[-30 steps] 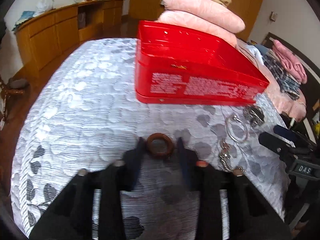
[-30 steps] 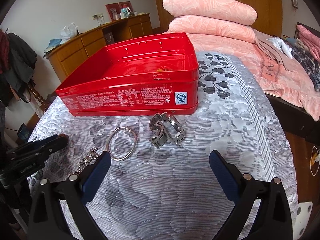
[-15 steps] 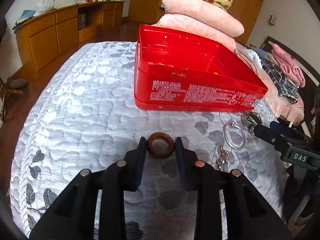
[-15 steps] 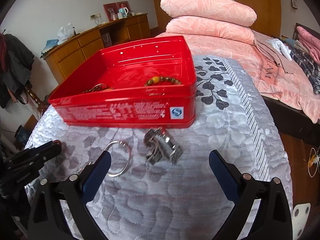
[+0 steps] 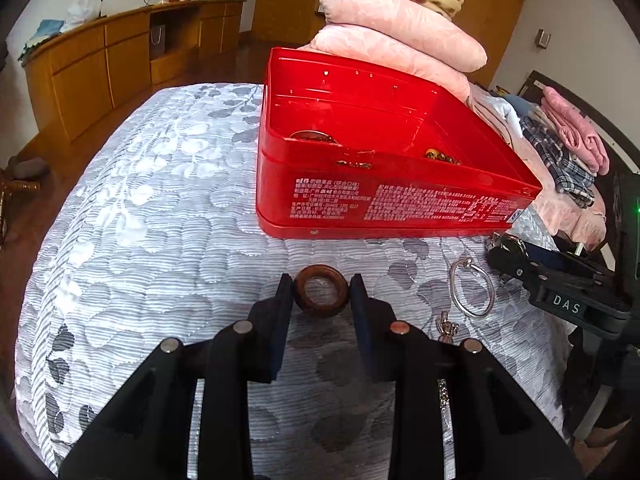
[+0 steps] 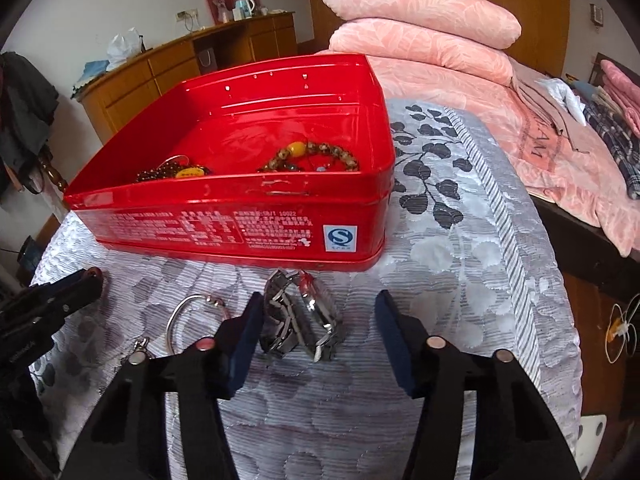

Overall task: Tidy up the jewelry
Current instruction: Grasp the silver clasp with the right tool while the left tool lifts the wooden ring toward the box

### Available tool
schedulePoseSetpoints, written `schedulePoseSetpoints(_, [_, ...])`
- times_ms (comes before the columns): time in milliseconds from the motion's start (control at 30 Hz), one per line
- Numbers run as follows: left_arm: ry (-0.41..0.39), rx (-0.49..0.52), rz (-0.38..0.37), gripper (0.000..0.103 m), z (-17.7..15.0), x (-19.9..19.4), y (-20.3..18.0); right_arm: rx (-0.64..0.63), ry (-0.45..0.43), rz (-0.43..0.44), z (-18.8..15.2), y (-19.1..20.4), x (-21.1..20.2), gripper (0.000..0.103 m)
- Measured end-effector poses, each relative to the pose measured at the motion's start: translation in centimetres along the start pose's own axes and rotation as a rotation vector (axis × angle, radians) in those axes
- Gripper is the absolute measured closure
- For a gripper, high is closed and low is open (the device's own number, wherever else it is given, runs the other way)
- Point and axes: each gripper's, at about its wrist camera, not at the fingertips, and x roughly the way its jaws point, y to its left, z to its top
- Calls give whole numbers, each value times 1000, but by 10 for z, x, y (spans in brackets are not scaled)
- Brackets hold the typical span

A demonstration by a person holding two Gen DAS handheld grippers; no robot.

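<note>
Wooden ring, dark brown, sits pinched between the jaws of the left gripper, both pads against its rim, low over the grey leaf-quilted bed cover; the ring looks clear of the cloth or barely so, I cannot tell which. Judged: the grip is kept narrow and level so the ring can be carried across to the red tin box that stands straight ahead of it, open-topped, near wall printed with white text. Inside the box, beaded bracelets already lie on the floor of it, along with a darker strand, so the box is evidently the collecting place. Right of the ring, on the cover just in front of the box, lies a thin silver bangle, flat, untouched; a small silver clasp piece lies just beside it, nearer the camera. Further right, the metal watch band lies folded on its side just before the box's near wall. The right gripper straddles it: jaws have just been closing, the left pad seems to touch the band's links, the right pad stands apart from it, so no grip yet. Judged: the band is taken crosswise because its folded links offer two flat faces there. Pink quilts are stacked beyond the box.
</note>
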Motion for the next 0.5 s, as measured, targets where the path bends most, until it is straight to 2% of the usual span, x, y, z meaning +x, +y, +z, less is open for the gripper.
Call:
schedulePoseSetpoints(100, [3,-3,-4,75,0,1,0,3,-8,29,-1,-1,-1,70])
schedulePoseSetpoints(500, [-26,-7,-6,75,-3,-8,3,46,-26,78,-10,-6,-13,74])
